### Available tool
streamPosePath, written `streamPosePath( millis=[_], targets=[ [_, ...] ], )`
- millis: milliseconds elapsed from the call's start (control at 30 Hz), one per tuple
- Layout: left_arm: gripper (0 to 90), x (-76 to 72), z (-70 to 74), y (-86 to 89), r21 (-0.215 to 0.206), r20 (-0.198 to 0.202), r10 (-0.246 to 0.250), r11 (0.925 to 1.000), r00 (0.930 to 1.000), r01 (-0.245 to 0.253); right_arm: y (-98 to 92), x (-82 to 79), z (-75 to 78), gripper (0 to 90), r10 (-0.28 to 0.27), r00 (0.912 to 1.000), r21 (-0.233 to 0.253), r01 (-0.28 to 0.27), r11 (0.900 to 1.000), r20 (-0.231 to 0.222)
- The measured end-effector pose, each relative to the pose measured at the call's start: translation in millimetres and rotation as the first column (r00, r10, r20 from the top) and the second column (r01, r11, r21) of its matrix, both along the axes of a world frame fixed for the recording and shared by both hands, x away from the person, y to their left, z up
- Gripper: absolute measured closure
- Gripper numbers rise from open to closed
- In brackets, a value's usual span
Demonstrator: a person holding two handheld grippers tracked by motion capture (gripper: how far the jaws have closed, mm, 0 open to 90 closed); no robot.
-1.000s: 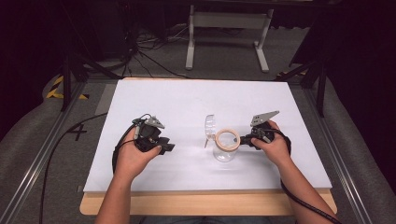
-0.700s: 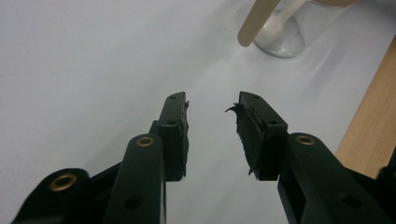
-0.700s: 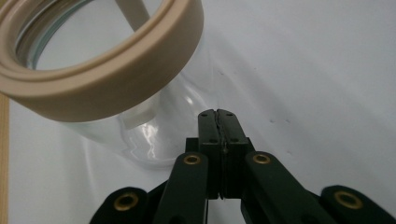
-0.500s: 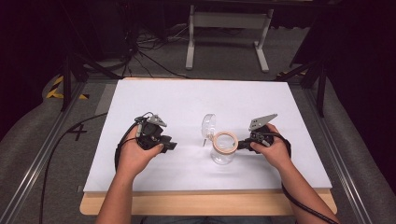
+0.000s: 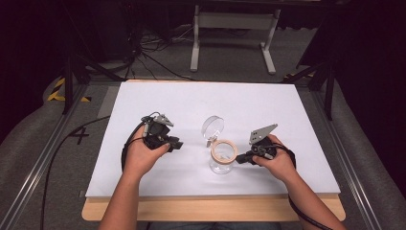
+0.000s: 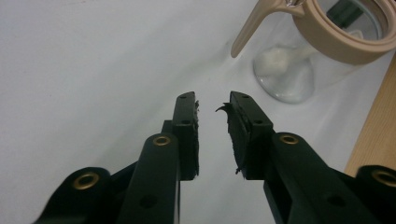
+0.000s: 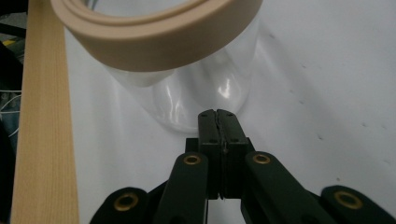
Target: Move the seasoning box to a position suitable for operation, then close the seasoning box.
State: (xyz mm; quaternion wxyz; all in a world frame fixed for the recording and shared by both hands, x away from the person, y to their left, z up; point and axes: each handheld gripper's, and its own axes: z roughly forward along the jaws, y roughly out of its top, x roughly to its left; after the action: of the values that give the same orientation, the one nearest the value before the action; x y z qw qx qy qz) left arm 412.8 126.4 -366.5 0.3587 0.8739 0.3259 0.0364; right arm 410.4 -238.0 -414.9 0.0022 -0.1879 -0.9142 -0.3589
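Right gripper (image 5: pixel 241 158) retreated, clenched, perhaps touching jar (image 5: pixel 222 160); left gripper (image 5: pixel 178 144) released.

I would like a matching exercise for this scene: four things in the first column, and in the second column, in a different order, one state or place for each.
Things:
1. left gripper
2. right gripper
3. clear glass jar with a beige ring at its mouth
4. round clear lid hinged on the jar

States or places:
A. jaws shut, tips close to the jar's glass wall
B. swung open, standing behind the jar's mouth
C. jaws apart, nothing between them
D. standing upright on the white table cover, between the two grippers

Pairs: 1-C, 2-A, 3-D, 4-B
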Motion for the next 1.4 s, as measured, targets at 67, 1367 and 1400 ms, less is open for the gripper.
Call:
streamPosePath(
  millis=[67,1367,1400],
  targets=[
    [76.3,0.8,0.3,1.0,-0.004,0.001,0.006,1.0000,1.0000,-0.006,5.3,-3.8,0.0,90.0,0.024,0.9997,-0.002,-0.024,1.000,-0.008],
    [82.2,5.3,-2.2,8.6,-0.087,0.010,0.033,0.9957,0.9994,-0.032,28.8,-22.9,17.7,90.0,0.083,0.9965,0.019,-0.083,0.996,0.012],
    [82.4,5.1,-1.4,8.2,-0.090,0.007,0.035,0.9954,0.9994,-0.034,27.1,-23.3,20.9,90.0,0.074,0.9971,0.026,-0.075,0.997,0.019]
  ],
)
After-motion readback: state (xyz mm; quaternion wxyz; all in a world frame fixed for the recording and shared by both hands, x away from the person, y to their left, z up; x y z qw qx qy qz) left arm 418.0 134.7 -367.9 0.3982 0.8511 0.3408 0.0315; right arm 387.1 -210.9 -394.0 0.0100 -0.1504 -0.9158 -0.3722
